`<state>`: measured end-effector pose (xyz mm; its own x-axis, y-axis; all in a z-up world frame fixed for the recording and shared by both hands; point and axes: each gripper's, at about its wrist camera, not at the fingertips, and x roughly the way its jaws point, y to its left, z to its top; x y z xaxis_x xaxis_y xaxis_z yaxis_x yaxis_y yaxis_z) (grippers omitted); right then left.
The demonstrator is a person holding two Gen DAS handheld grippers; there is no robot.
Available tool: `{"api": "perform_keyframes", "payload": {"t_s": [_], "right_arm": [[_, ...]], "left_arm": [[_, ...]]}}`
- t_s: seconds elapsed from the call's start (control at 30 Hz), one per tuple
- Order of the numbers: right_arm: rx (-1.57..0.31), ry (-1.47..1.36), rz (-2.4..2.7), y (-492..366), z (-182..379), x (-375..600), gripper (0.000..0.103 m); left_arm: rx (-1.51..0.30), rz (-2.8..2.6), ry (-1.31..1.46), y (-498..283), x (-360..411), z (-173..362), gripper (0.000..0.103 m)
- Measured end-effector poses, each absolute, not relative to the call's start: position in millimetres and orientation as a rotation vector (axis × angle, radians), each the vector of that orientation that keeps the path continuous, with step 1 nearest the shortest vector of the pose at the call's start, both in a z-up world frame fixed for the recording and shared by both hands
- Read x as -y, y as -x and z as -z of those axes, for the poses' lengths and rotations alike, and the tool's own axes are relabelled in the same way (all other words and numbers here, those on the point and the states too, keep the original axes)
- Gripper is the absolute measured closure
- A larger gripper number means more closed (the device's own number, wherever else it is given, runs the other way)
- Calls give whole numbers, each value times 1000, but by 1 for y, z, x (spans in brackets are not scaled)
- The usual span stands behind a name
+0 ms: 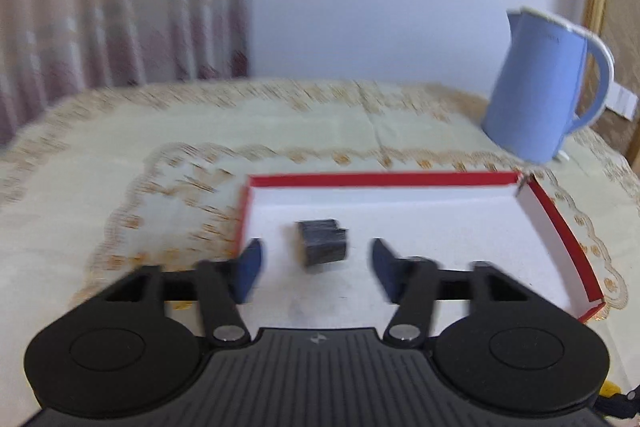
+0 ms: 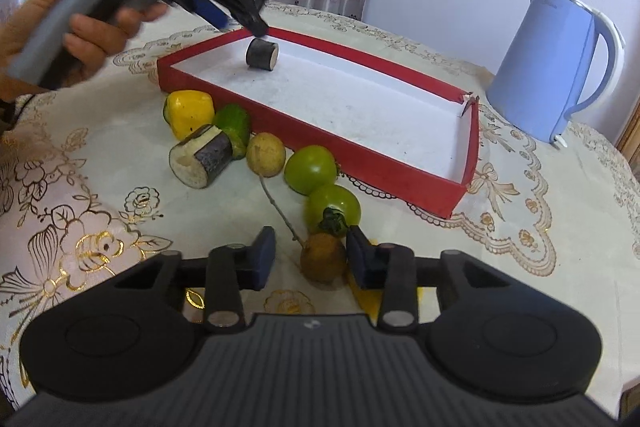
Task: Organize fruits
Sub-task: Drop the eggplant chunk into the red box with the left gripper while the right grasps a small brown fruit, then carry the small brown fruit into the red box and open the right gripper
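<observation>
A shallow red tray (image 2: 360, 163) with a white floor holds one dark eggplant chunk (image 2: 262, 55). In the left wrist view that chunk (image 1: 322, 241) lies free on the tray (image 1: 380, 180), and my left gripper (image 1: 317, 255) stands open around it without touching. A hand holds that left gripper (image 2: 240, 21) over the tray's far corner. My right gripper (image 2: 311, 253) is low over the cloth with a small brown round fruit (image 2: 323, 261) between its fingers. The right pad is at the fruit's side, while a gap shows at the left pad. The gripper is open.
In front of the tray lie a yellow pepper piece (image 2: 188, 113), a green fruit (image 2: 236, 121), a larger eggplant chunk (image 2: 202, 157), a pale round fruit (image 2: 266, 155) and two green tomatoes (image 2: 311, 169). A blue kettle (image 2: 548, 67) stands at the right rear.
</observation>
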<state>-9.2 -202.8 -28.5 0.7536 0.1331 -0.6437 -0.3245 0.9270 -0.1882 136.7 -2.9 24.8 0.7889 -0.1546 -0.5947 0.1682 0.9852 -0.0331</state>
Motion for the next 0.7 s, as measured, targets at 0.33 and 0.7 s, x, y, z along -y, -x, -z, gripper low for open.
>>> {"api": "perform_keyframes", "payload": {"t_s": [0.33, 0.7], "right_arm": [[-654, 325, -200, 19, 27, 202, 79], [-562, 103, -235, 12, -5, 231, 79]], "left_arm": [[-531, 37, -74, -48, -21, -32, 28], [-554, 44, -8, -22, -33, -18, 28]]}}
